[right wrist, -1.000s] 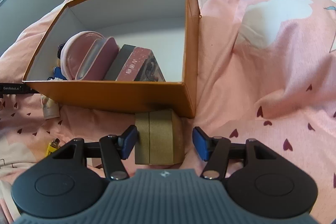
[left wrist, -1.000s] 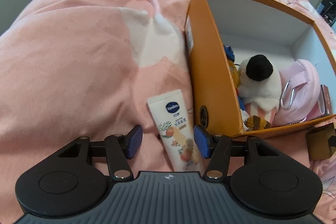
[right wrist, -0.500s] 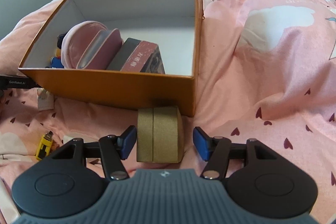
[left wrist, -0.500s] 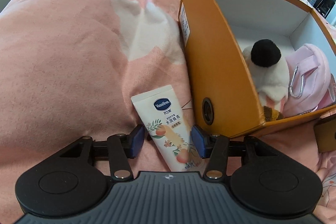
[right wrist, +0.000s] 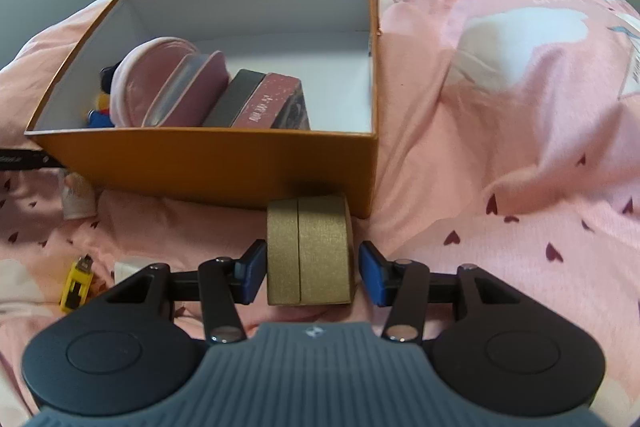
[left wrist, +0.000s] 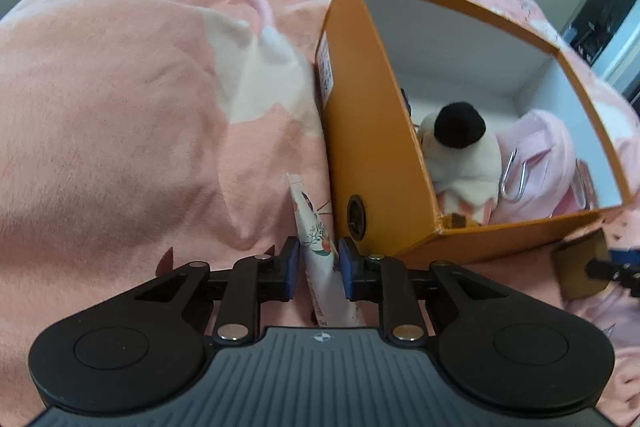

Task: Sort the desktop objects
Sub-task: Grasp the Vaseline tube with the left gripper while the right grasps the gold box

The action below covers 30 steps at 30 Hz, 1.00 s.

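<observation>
Left gripper (left wrist: 318,267): jaws closing, blue pads pinching the white squeeze tube with fruit-and-leaf print (left wrist: 320,247), which stands on edge between them, crimped end pointing away from the camera, just beside the outer left wall of the open orange cardboard box with white inside (left wrist: 372,163), near its front-left corner. Right gripper (right wrist: 309,267): jaws closing around the small gold textured case with a centre seam (right wrist: 308,251); a narrow gap shows on each side, so pads not pressing yet. Case sits on the pink printed duvet (right wrist: 520,131), just in front of the box's front wall near its front-right corner; whether it touches the wall I can't tell. From the left wrist view the same case shows at the box's front, far right of frame, with the right gripper's dark finger against it. Inside the box: a white plush toy with a black round top (left wrist: 460,147) at the left wall, a pale pink fabric pouch with a metal clip (left wrist: 540,155) next to it, then a dark red printed carton (right wrist: 276,103) leaning on the pouch; right half of the box floor is bare white. Left of the box's front wall on the duvet: a small yellow-and-black gadget (right wrist: 76,285).
</observation>
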Available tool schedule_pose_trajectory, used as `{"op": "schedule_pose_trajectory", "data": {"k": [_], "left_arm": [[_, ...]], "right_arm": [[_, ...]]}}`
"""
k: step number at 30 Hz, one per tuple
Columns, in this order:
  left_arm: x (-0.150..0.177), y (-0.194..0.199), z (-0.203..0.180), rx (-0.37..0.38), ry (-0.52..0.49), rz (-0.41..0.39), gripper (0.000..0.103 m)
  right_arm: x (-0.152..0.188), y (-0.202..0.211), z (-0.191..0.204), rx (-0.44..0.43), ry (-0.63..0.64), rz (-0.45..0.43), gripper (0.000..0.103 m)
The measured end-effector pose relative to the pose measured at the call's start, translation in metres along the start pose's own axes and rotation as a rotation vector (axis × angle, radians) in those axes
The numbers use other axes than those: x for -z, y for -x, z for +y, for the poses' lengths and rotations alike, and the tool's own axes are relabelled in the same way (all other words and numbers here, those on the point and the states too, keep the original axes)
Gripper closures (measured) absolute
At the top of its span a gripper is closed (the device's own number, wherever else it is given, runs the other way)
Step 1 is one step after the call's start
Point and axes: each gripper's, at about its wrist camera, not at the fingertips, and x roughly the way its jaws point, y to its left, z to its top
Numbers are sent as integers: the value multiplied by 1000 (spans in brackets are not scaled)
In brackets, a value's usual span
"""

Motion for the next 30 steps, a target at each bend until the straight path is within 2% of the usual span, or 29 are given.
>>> {"op": "schedule_pose_trajectory", "data": {"k": [4, 7, 12, 22, 30], "left_arm": [[-4, -12, 13, 39, 96, 23, 79], [-3, -18, 13, 41, 101, 41, 78], [0, -20, 8, 23, 105, 39, 78], [8, 3, 2, 23, 130, 37, 82], [20, 29, -9, -2, 93, -15, 82]], "right_arm": [[8, -1, 8, 50, -51, -34, 53], [13, -1, 12, 80, -48, -51, 53], [13, -8, -1, 52, -98, -38, 53], [16, -5, -9, 11, -134, -50, 53], [17, -4, -8, -2, -140, -49, 54]]}}
